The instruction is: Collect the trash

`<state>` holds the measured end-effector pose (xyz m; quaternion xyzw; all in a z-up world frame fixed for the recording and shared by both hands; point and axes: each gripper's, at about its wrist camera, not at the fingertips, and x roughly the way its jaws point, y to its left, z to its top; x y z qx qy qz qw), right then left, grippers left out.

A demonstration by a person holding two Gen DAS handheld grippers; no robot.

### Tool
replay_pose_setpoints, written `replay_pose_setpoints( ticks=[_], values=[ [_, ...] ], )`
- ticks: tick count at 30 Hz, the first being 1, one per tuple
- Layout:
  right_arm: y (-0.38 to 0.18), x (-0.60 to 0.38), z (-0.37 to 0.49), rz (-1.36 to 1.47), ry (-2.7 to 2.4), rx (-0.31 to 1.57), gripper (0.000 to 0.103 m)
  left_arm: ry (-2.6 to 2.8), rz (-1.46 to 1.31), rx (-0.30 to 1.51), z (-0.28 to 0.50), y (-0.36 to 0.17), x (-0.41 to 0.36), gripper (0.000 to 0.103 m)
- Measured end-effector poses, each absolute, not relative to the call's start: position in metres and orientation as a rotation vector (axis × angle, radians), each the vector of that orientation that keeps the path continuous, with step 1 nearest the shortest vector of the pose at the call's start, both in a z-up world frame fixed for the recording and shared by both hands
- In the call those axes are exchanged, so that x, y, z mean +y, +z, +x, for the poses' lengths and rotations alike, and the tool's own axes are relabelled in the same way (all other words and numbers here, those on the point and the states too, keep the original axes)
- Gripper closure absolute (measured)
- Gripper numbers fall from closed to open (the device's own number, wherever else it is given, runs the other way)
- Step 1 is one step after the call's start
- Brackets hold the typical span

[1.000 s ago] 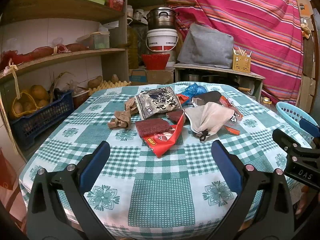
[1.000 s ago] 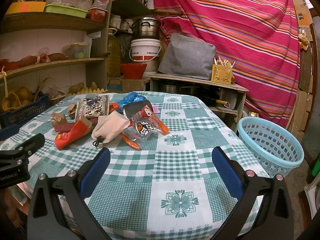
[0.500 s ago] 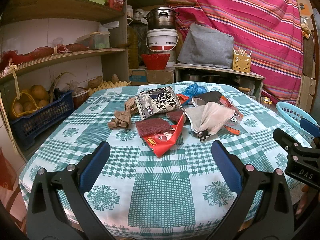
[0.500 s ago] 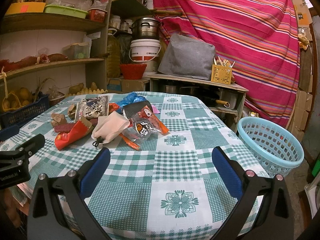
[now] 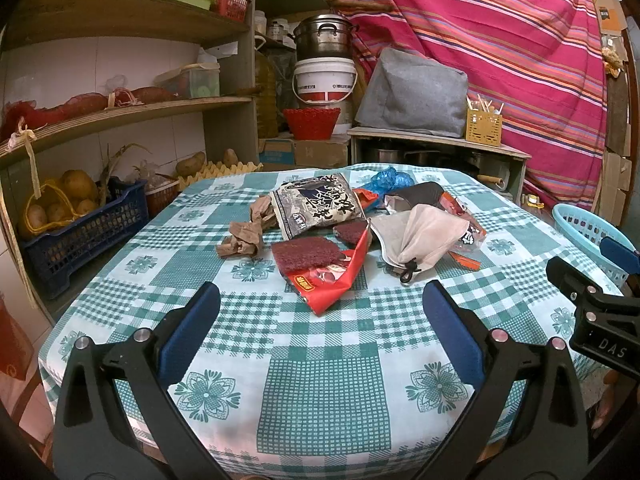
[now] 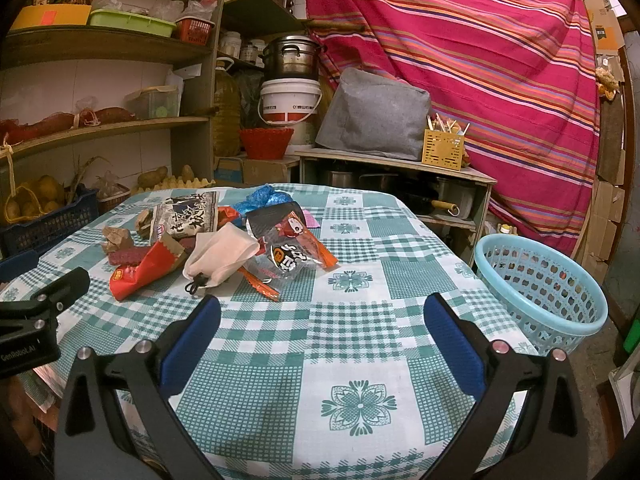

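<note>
Left wrist view shows the left gripper [image 5: 320,322] with its blue-padded fingers [image 5: 188,332] spread wide and nothing between them, held above the near edge of the table [image 5: 324,392] with its green-and-white checked cloth. Ahead lies the trash in a loose heap at the table's middle: a red wrapper [image 5: 332,276], a dark red scouring pad [image 5: 306,254] resting on it, crumpled brown paper [image 5: 244,236], a black-and-white snack bag [image 5: 318,208] and a pale drawstring pouch [image 5: 416,240]. Right wrist view shows the right gripper [image 6: 320,326] likewise gaping and empty (well short of the heap), with a light blue basket [image 6: 536,284] just beside the table's right edge, lower than the tabletop
</note>
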<state>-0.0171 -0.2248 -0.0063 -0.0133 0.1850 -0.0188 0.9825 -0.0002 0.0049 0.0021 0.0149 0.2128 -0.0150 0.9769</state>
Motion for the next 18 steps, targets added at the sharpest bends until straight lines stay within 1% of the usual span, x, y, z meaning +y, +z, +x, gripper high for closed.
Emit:
replay_pose_setpoints(
  ticks=[18],
  values=[
    [-0.0056, -0.2304, -0.0180, -0.014, -0.043, 0.368, 0.004, -0.028, 0.028, 0.434, 0.0025, 0.0003, 0.0075, 0.005]
  ],
)
